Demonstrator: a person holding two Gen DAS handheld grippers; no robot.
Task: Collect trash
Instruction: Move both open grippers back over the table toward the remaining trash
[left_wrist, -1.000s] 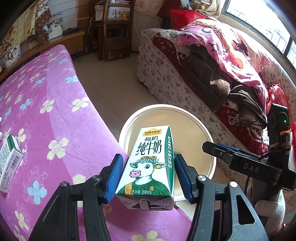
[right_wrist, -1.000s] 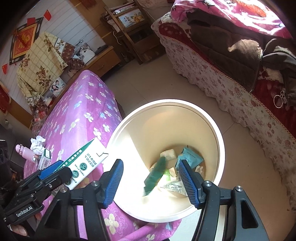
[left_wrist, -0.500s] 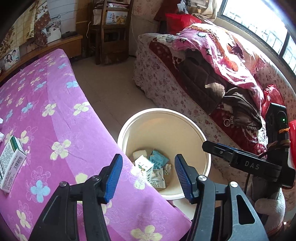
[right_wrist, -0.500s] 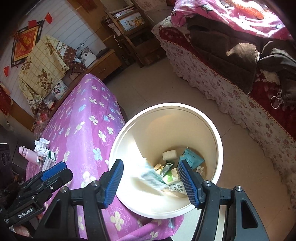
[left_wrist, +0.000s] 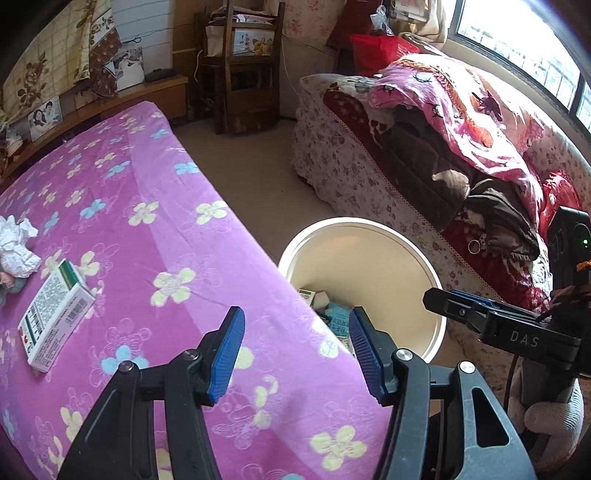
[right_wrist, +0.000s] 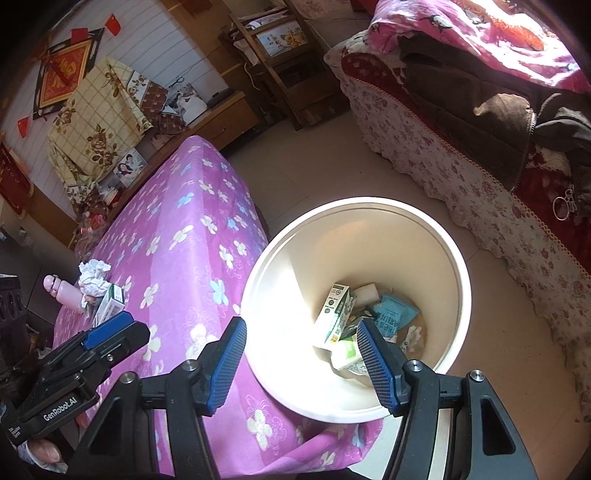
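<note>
A cream round bin (left_wrist: 436, 306) (right_wrist: 463, 284) stands on the floor beside the purple flowered table. Inside it lie a green and white milk carton (right_wrist: 334, 314), a teal packet (right_wrist: 393, 314) and other wrappers. My left gripper (left_wrist: 295, 350) is open and empty above the table's corner. My right gripper (right_wrist: 301, 363) is open and empty above the bin's near rim. On the table lie a white and green box (left_wrist: 55, 317) (right_wrist: 112, 301) and a crumpled white paper (left_wrist: 14, 247) (right_wrist: 94, 277).
The purple table (left_wrist: 147, 221) (right_wrist: 184, 236) fills the left. A pink bottle (right_wrist: 62, 293) lies by the crumpled paper. A floral sofa (left_wrist: 369, 158) with blankets and jackets stands on the right. Wooden shelves (left_wrist: 240, 74) stand at the back. Tiled floor lies between.
My left gripper let go of the milk carton, which fell into the bin. The left gripper has since drawn back over the table. The right gripper stayed open over the bin.
</note>
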